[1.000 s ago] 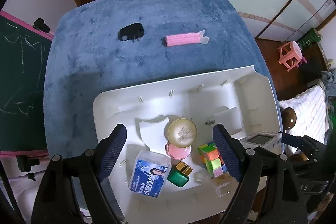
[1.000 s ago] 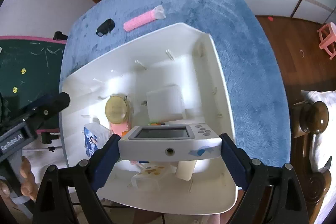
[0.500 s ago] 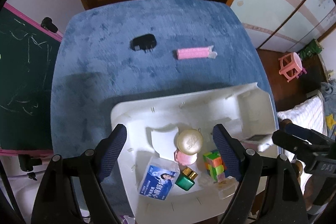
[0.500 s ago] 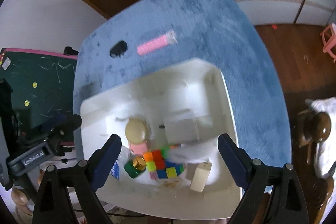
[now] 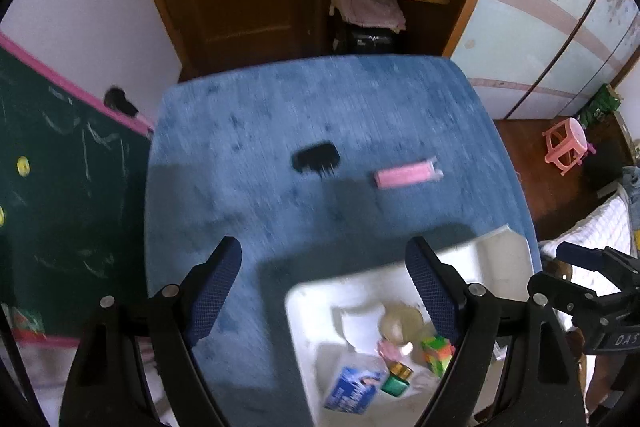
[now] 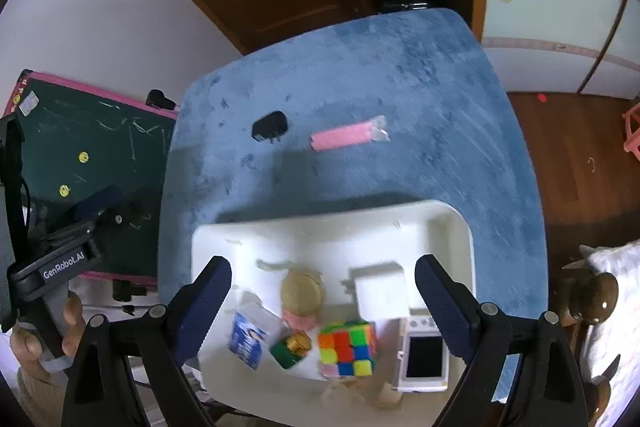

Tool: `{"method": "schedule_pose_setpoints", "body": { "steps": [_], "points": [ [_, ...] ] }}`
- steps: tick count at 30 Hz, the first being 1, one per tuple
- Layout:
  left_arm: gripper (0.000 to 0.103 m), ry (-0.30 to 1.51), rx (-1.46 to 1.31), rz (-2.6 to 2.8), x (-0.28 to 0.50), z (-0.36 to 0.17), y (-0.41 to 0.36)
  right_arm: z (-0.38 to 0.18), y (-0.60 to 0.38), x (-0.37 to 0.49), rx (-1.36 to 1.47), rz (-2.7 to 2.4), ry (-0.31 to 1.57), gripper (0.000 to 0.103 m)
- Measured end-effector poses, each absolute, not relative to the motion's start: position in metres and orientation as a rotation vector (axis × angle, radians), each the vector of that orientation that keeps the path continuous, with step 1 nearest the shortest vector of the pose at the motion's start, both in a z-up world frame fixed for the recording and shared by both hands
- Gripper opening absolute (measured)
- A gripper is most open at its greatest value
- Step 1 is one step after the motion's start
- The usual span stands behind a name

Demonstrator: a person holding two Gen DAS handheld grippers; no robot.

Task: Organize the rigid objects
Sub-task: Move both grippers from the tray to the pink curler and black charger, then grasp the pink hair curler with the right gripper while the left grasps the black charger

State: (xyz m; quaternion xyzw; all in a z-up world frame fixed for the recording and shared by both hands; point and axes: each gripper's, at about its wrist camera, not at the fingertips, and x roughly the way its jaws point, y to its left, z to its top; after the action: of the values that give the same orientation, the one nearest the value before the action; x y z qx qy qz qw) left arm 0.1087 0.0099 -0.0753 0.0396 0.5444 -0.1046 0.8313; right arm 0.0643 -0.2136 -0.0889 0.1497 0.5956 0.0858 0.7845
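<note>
Here, both tongs are spread wide and pinch nothing: the left gripper (image 5: pixel 324 291) hangs over the near part of the blue table (image 5: pixel 248 195), and the right gripper (image 6: pixel 324 303) hangs over the white tray (image 6: pixel 460 227), which sits at the table's near edge.

Inside the tray, along its near side, lie a blue-and-white packet (image 6: pixel 247 339), a green bottle with a gold cap (image 6: pixel 291 347), a multicoloured puzzle cube (image 6: pixel 347 347) and a white device with a dark screen (image 6: pixel 424 354), the cube just beside the device. Behind them stand a round gold-lidded jar (image 6: pixel 301 291) on a pink base and a raised white block (image 6: pixel 380 294).

Out on the cloth, well apart from the tray toward the far edge, rest a black plug adapter (image 6: pixel 270 126) and a pink bar with a clear end (image 6: pixel 347 137), near each other; open cloth lies between them and the tray.

A green chalkboard with a pink frame (image 6: pixel 100 155) stands against the table's left edge. A pink stool (image 5: pixel 565 146) stands on the wooden floor off the right edge.
</note>
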Motion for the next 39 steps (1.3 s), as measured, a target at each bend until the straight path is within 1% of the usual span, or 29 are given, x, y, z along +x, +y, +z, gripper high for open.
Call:
{"method": "schedule_pose_setpoints", "body": {
  "steps": [4, 7, 10, 13, 14, 16, 18, 22, 27, 33, 35, 37, 39],
  "points": [
    [0.086, 1.128, 0.182, -0.256, 0.134, -0.07, 0.004, -0.084, -0.212, 0.093, 0.383, 0.172, 1.3, 0.094],
    [0.086, 1.115, 0.287, -0.289, 0.15, -0.076, -0.005, -0.087, -0.213, 0.114, 0.43, 0.14, 1.303, 0.094],
    [0.086, 1.112, 0.392, -0.326, 0.171, -0.095, -0.014, -0.097, -0.215, 0.14, 0.487, 0.091, 1.313, 0.094],
    [0.086, 1.163, 0.417, -0.328, 0.193, -0.12, -0.017, -0.116, -0.214, 0.162, 0.547, 0.051, 1.346, 0.094],
    [0.086, 1.198, 0.396, -0.325, 0.204, -0.131, -0.016, -0.123, -0.215, 0.17, 0.573, 0.038, 1.357, 0.094],
    [0.086, 1.254, 0.329, -0.311, 0.223, -0.15, -0.014, -0.143, -0.215, 0.183, 0.634, -0.005, 1.391, 0.089],
    [0.086, 1.294, 0.246, -0.293, 0.238, -0.164, -0.011, -0.166, -0.215, 0.195, 0.702, -0.041, 1.429, 0.082],
    [0.086, 1.363, 0.075, -0.24, 0.265, -0.195, -0.005, -0.207, -0.214, 0.21, 0.786, -0.115, 1.486, 0.077],
    [0.086, 1.41, -0.078, -0.155, 0.28, -0.23, -0.001, -0.249, -0.211, 0.22, 0.847, -0.194, 1.526, 0.059],
    [0.086, 1.443, -0.199, -0.105, 0.28, -0.258, 0.001, -0.278, -0.21, 0.226, 0.882, -0.265, 1.535, 0.057],
    [0.086, 1.439, -0.214, -0.087, 0.278, -0.261, 0.0, -0.281, -0.207, 0.228, 0.866, -0.273, 1.536, 0.053],
    [0.086, 1.44, -0.232, -0.079, 0.276, -0.263, -0.002, -0.283, -0.202, 0.231, 0.845, -0.28, 1.532, 0.053],
    [0.086, 1.445, -0.242, -0.068, 0.273, -0.266, -0.004, -0.282, -0.198, 0.232, 0.82, -0.285, 1.526, 0.049]
  ]
}}
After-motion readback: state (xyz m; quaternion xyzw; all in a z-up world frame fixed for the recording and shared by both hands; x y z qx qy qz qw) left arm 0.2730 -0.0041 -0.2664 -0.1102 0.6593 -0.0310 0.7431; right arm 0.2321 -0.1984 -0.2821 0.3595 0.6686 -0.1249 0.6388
